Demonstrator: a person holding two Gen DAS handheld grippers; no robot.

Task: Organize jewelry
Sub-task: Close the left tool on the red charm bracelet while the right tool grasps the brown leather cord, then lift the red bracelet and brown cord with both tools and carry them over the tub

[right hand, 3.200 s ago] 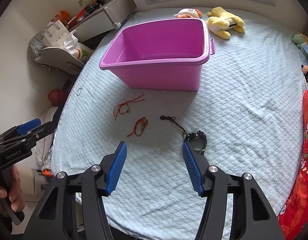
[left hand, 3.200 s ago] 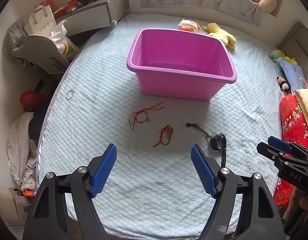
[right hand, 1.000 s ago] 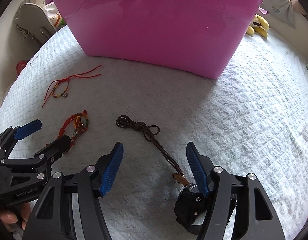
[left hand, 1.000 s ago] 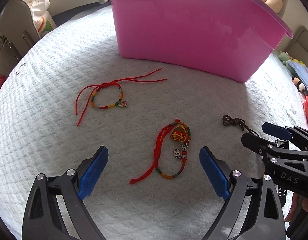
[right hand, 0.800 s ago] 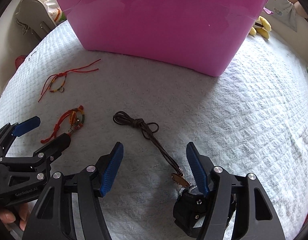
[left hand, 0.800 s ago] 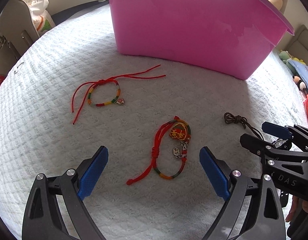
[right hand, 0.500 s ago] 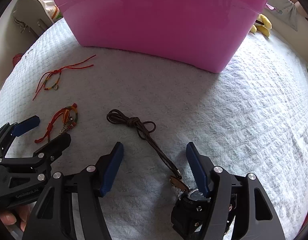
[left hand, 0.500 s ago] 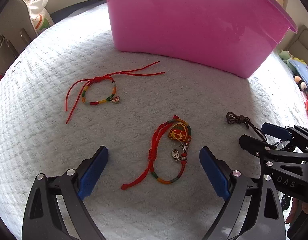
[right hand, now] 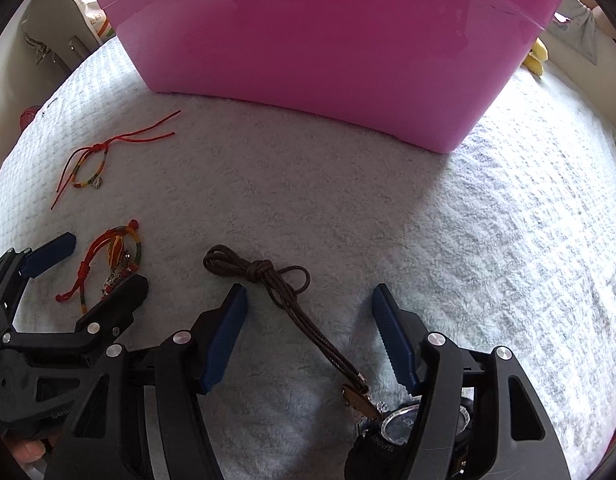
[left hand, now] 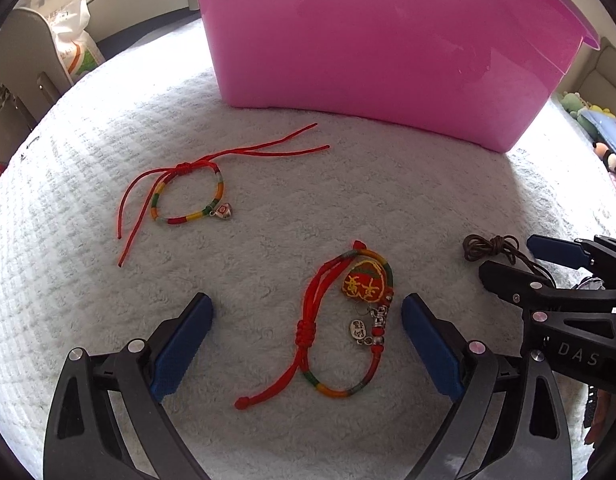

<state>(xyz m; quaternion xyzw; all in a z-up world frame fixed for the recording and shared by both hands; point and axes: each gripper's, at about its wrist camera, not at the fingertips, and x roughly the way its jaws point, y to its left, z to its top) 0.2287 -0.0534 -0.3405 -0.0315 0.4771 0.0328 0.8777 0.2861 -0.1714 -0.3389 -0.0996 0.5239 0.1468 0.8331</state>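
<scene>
Both grippers hang low over a pale quilted bedspread (left hand: 88, 152), jaws spread and gripping nothing. The left gripper (left hand: 307, 312) straddles a red cord bracelet with a yellow-lettered charm (left hand: 344, 320), which lies flat on the cover between the blue pads (left hand: 180, 344) without touching either one. A second bracelet, a red-yellow-green banded loop with a small bell (left hand: 186, 196), sits farther out toward the left edge of the bed, its loose red tails pointing at the pink plastic tub (left hand: 388, 40). The tub stands across the far side of the bedspread and fills the top of both views (interior not visible from this angle). The right gripper (right hand: 310, 308) is released too, straddling a brown knotted cord (right hand: 268, 276) that runs back from its knot to a small metal tag beside a black watch (right hand: 392, 428); the watch lies under the right finger and is partly hidden by it. In the left wrist view the right gripper's black frame covers the rest of the cord. Off the left edge of the bed: a grey chair (left hand: 24, 64) and a white bag (left hand: 74, 44). Soft toys sit near the right edge (left hand: 588, 112), a yellow one behind the tub (right hand: 538, 58). A fingertip shows bottom left in the right wrist view (right hand: 28, 450).
</scene>
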